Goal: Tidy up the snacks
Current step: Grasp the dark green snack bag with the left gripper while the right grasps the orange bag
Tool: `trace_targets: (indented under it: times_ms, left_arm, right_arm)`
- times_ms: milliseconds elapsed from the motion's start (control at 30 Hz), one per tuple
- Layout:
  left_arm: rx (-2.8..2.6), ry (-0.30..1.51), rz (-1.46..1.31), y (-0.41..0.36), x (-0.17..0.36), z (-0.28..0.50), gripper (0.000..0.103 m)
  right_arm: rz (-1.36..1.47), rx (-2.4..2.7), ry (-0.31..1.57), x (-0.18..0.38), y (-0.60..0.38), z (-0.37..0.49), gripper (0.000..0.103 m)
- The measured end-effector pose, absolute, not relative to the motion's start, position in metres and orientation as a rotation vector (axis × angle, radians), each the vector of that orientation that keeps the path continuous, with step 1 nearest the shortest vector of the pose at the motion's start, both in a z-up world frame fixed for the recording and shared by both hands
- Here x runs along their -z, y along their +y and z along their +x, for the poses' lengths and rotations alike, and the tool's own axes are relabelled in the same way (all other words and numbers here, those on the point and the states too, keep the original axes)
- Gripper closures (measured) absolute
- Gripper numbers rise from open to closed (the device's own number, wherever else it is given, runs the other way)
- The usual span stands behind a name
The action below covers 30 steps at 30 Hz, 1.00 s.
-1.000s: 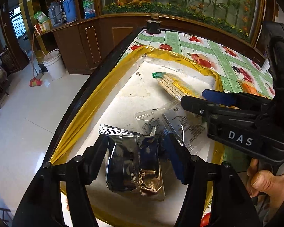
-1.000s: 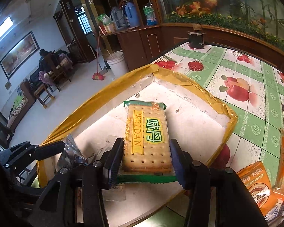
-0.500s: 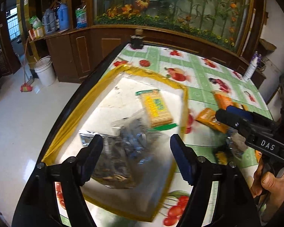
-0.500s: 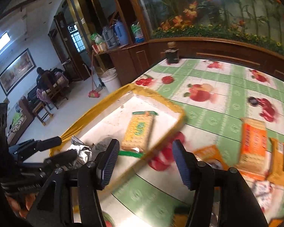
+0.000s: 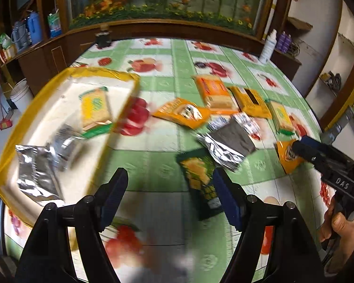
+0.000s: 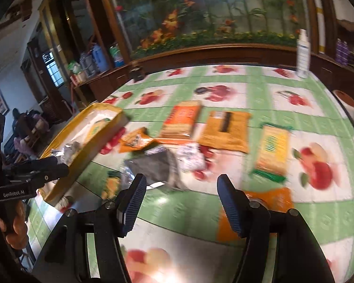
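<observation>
A yellow-rimmed tray [image 5: 101, 73] sits at the table's left and holds a yellow cracker pack [image 5: 95, 107] and silver packets [image 5: 35, 167]. It also shows in the right wrist view [image 6: 66, 176]. Loose snacks lie on the tablecloth: a dark green pack [image 5: 198, 176], a grey foil pack [image 5: 229, 146], orange packs [image 5: 214, 89] and a yellow cracker pack [image 6: 272, 151]. My left gripper [image 5: 170, 193] is open and empty above the cloth, just left of the green pack. My right gripper [image 6: 179, 197] is open and empty above the cloth, near the grey foil pack [image 6: 158, 165].
A white spray bottle [image 6: 303, 54] stands at the table's far right edge and a small dark jar [image 5: 103, 39] at the far left edge. A wooden ledge with a flower mural runs behind the table. The floor drops away left of the tray.
Both grippers have let go of their packs in the tray, opened, and swung right and back from the tray toward the loose snacks on the cloth.
</observation>
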<state>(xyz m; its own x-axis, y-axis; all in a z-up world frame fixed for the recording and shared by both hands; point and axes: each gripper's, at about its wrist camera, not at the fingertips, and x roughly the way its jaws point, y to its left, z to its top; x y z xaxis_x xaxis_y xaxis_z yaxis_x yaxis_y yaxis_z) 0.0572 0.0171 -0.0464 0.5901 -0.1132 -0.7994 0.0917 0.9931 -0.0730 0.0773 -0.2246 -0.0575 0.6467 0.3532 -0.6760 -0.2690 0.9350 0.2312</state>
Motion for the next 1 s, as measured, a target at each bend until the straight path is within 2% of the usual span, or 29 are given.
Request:
trace_targets:
  times_ms: [467,667,767,800,833,867,900,933,967,1000]
  left_arm:
    - [0.043,1.016,0.011,-0.027,0.093,0.069,0.028]
    - [-0.013,0.972,0.006,-0.021,0.099,0.072,0.012]
    - [-0.006,0.972,0.008,-0.017,0.099,0.074,0.012]
    - [-0.001,0.968,0.01,-0.016,0.099,0.075,0.017]
    - [0.003,0.959,0.012,-0.015,0.098,0.074,0.029]
    - [0.008,0.95,0.017,-0.014,0.096,0.073,0.037]
    - [0.016,0.945,0.02,-0.014,0.094,0.073,0.054]
    - [0.025,0.942,0.024,-0.014,0.093,0.072,0.06]
    - [0.035,0.945,0.022,-0.013,0.093,0.072,0.061]
    - [0.044,0.943,0.022,-0.012,0.093,0.072,0.061]
  right_arm:
    - [0.069,-0.236,0.844,0.085,-0.275,0.069,0.026]
    - [0.032,-0.209,0.903,0.1,-0.264,0.089,0.019]
    - [-0.034,-0.168,0.945,0.108,-0.256,0.096,0.016]
    - [-0.05,-0.161,0.957,0.11,-0.254,0.098,0.016]
    - [-0.064,-0.157,0.957,0.11,-0.252,0.098,0.016]
    - [-0.067,-0.154,0.957,0.11,-0.252,0.099,0.018]
    - [-0.069,-0.156,0.954,0.109,-0.252,0.098,0.021]
    - [-0.069,-0.155,0.947,0.109,-0.252,0.097,0.028]
    - [-0.068,-0.154,0.944,0.108,-0.253,0.096,0.029]
    - [-0.066,-0.153,0.936,0.107,-0.254,0.094,0.039]
